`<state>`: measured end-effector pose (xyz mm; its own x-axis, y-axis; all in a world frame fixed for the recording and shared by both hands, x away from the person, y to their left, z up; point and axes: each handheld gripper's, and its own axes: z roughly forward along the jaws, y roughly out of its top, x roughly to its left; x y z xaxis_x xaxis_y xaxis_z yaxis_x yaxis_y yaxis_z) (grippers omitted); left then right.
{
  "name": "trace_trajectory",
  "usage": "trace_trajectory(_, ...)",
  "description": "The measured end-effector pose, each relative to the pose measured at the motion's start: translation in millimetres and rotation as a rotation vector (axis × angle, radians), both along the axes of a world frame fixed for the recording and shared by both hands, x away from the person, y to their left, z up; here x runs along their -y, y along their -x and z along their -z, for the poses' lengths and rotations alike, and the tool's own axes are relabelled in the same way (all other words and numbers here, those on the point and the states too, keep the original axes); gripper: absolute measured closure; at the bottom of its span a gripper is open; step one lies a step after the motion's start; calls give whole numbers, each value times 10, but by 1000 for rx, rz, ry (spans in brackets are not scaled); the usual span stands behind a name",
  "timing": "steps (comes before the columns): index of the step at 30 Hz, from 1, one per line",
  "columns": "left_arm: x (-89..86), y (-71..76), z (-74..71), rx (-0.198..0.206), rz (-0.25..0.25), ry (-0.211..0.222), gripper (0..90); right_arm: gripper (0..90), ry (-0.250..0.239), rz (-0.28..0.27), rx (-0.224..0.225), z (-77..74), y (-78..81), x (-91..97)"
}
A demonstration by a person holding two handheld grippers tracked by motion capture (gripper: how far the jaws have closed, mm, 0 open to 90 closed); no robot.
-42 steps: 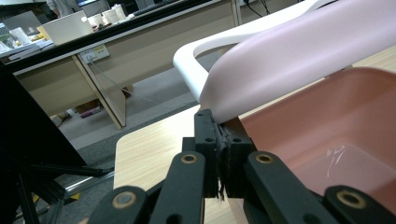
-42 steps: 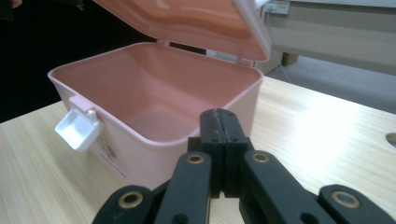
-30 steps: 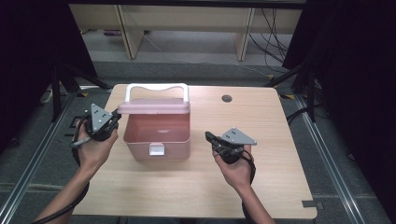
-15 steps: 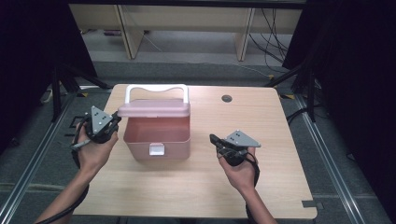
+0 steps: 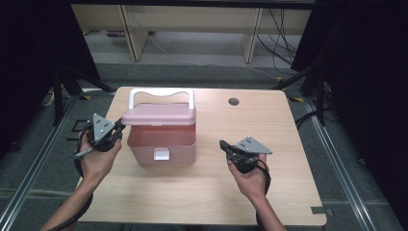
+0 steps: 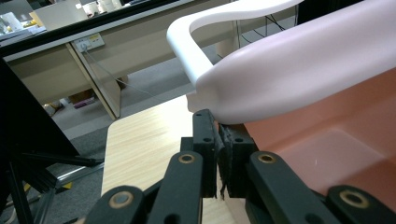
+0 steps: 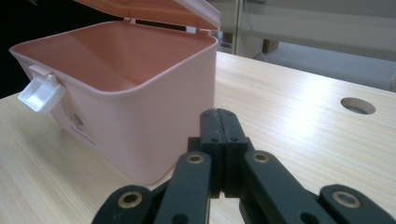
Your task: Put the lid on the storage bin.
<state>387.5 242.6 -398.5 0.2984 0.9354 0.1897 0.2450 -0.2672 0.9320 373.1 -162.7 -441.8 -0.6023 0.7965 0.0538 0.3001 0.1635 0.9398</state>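
at the left half of the counter (image 5: 202, 192) the pink box (image 5: 163, 144) stands with its lid (image 5: 159, 114) half raised, long axis 9-to-3, the nearly closed left tongs (image 5: 118, 126) under the lid's 9 o'clock end, nearer than the closed, empty right tongs (image 5: 224, 144) at 3 o'clock.

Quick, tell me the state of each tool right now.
Left tool: nearly shut, nothing between its jaws, tips under the pink box's lid.
Right tool: shut, empty.
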Motion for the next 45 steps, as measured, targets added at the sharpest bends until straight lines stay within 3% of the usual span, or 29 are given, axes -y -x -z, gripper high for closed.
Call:
trace_trajectory(3,-19,0,23,-20,6,15,872,900,11,0,15,7,-8,23)
trace_trajectory(8,-45,-5,94,-52,13,48,899,900,16,5,-8,15,2,31)
trace_trajectory(11,-48,-8,135,-65,15,65,899,900,17,-14,13,23,-19,25)
trace_trajectory(15,-57,6,151,-69,16,66,898,900,31,-2,23,12,-12,38)
trace_trajectory(18,-80,29,160,-82,7,59,898,900,11,1,2,16,3,35)
trace_trajectory(29,-193,104,195,-84,-11,77,894,900,18,7,-15,38,4,60)
trace_trajectory(32,-216,129,225,-82,-12,98,889,900,4,15,-24,54,12,64)
trace_trajectory(33,-229,142,234,-80,-16,101,882,900,19,7,-8,58,-5,85)
trace_trajectory(35,-265,162,263,-78,-19,117,864,900,20,-3,-24,57,1,118)
trace_trajectory(37,-301,190,297,-76,-23,134,846,900,12,14,-21,63,6,154)
trace_trajectory(39,-335,213,339,-73,-26,148,827,900,38,35,-8,56,8,221)
trace_trajectory(41,-361,249,379,-76,-34,161,803,900,18,49,-43,56,27,259)
trace_trajectory(45,-411,310,499,-66,-38,187,739,885,43,69,-15,59,21,392)
